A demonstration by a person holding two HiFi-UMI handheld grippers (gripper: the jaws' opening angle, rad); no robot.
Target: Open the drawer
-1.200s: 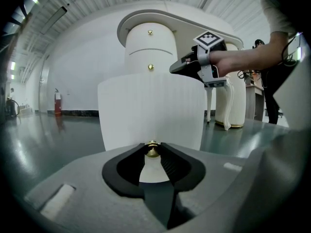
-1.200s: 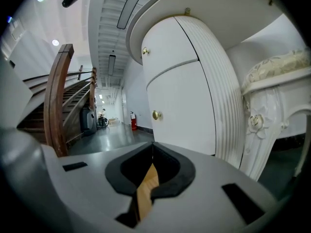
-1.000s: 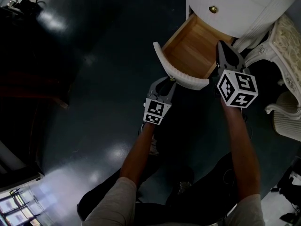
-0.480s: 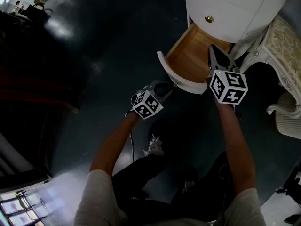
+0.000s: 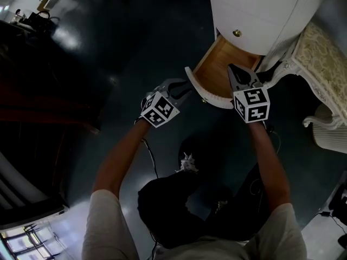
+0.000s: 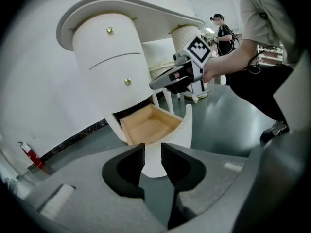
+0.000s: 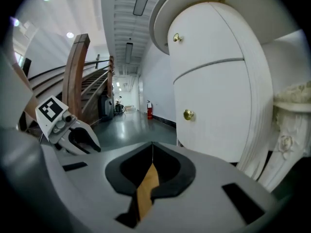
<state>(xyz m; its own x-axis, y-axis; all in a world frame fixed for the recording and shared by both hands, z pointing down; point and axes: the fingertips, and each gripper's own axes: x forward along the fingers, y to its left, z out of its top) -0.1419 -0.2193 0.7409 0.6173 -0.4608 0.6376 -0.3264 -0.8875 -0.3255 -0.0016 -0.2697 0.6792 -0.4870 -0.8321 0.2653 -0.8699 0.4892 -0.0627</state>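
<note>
The white round cabinet (image 5: 260, 10) has its bottom drawer (image 5: 219, 72) pulled out, and the bare wooden inside shows. My left gripper (image 5: 183, 86) hangs just left of the curved white drawer front, apart from it. In the left gripper view the left gripper (image 6: 152, 160) stands open, with the drawer front (image 6: 170, 140) seen beyond the gap. My right gripper (image 5: 238, 75) hovers over the drawer's right side. In the right gripper view the right gripper (image 7: 152, 152) has its tips together and holds nothing. The two upper drawers stay closed, each with a brass knob (image 7: 188, 114).
An ornate white table (image 5: 320, 53) stands right of the cabinet. The floor is dark and glossy, with my legs and a shoe (image 5: 187, 161) below. A fire extinguisher (image 6: 30, 155) sits by the wall. Another person (image 6: 223, 30) stands in the background, and a wooden staircase (image 7: 77, 76) rises at the left.
My left gripper has come off the drawer front, risen and rolled, and now sits further left. The right gripper has shifted slightly toward the cabinet. The drawer stays open.
</note>
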